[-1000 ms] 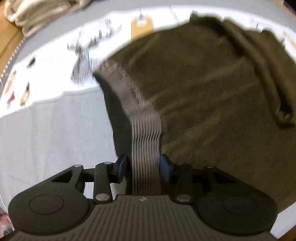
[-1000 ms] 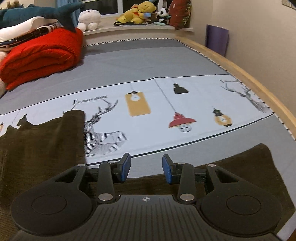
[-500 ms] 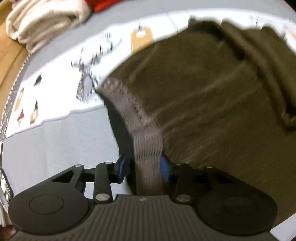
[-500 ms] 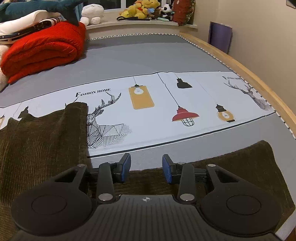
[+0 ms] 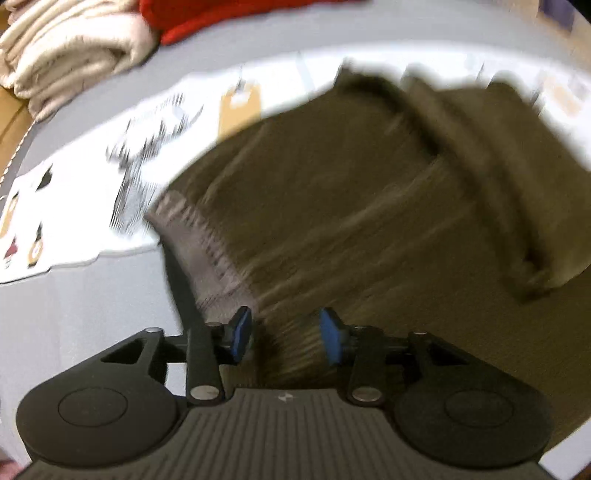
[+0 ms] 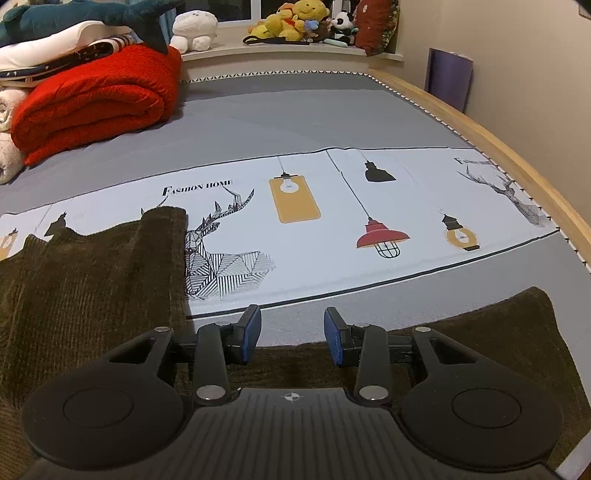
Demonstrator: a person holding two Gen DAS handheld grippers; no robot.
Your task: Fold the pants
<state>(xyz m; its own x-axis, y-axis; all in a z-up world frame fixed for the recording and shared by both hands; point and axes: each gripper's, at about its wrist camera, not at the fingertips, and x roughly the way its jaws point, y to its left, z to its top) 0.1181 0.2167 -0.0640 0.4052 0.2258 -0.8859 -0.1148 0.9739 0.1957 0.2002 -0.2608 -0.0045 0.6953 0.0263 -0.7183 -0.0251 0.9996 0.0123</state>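
Observation:
Dark brown corduroy pants [image 5: 351,221] lie spread on the bed, blurred in the left wrist view. Their ribbed grey-brown waistband [image 5: 207,251] runs down towards my left gripper [image 5: 286,334]. That gripper's jaws are opening; brown cloth still lies between the blue pads, which stand apart from it. In the right wrist view the pants [image 6: 92,288] fill the lower left, and another part of them shows at the lower right. My right gripper [image 6: 291,334] hovers open over their near edge with nothing between its fingers.
The bed sheet [image 6: 332,206] is grey with a white band printed with lamps and deer. A folded red blanket [image 6: 96,99] and cream towels [image 5: 66,55] are stacked at the far left. Plush toys [image 6: 295,22] line the window ledge. The wooden bed edge [image 6: 517,155] curves along the right.
The left gripper's pads have spread apart and the waistband has slipped from between them towards the left. The left view has swung and risen a little. The right gripper has stayed put.

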